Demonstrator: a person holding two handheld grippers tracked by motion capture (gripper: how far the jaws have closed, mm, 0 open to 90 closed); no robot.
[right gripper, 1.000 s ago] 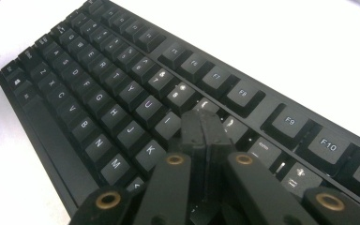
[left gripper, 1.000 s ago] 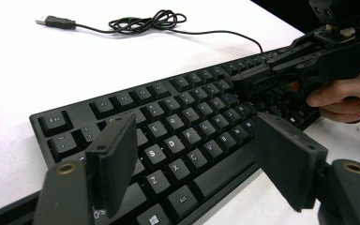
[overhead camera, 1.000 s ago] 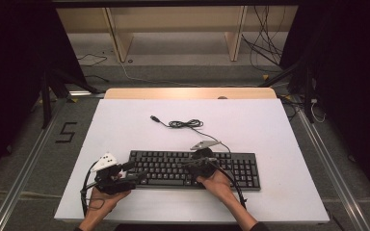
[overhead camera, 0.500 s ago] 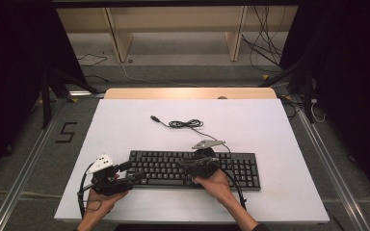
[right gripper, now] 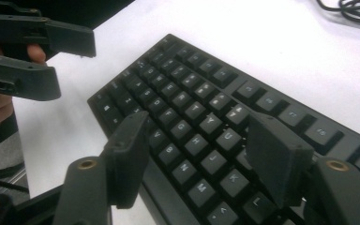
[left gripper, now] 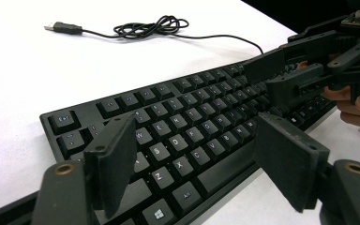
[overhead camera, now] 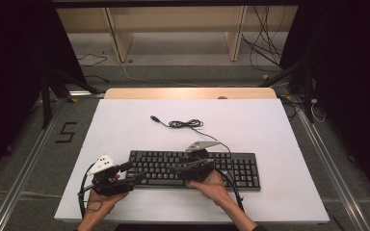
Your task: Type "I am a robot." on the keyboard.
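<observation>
**Rigid keyboard, two spread tools: take it by the edges**

While the black keyboard (overhead camera: 192,168) lies flat on the white desk (overhead camera: 125,120), both tools hang just over its key field with nothing between their jaws. The left tool (left gripper: 197,154) stands spread above the keyboard's left end, its jaws straddling the letter rows below and ahead of it. The right tool (right gripper: 201,154) has just been opening and is now wide apart too, poised over the middle keys, with bare keycaps under it and nothing pinched. From the high view the left tool (overhead camera: 130,172) and right tool (overhead camera: 176,169) face each other across the left half of the board.

The keyboard looks like a stiff plastic slab, long and fairly light, so it should lift or slide as one piece without bending. Its keycaps are small, sprung and slick, a poor place to pinch; the near and far edges of the case, or the short ends, seem the safer hold. Its thin cable (overhead camera: 185,124) trails away beyond the tools, loosely coiled with the plug (overhead camera: 155,118) free, and may drag.
</observation>
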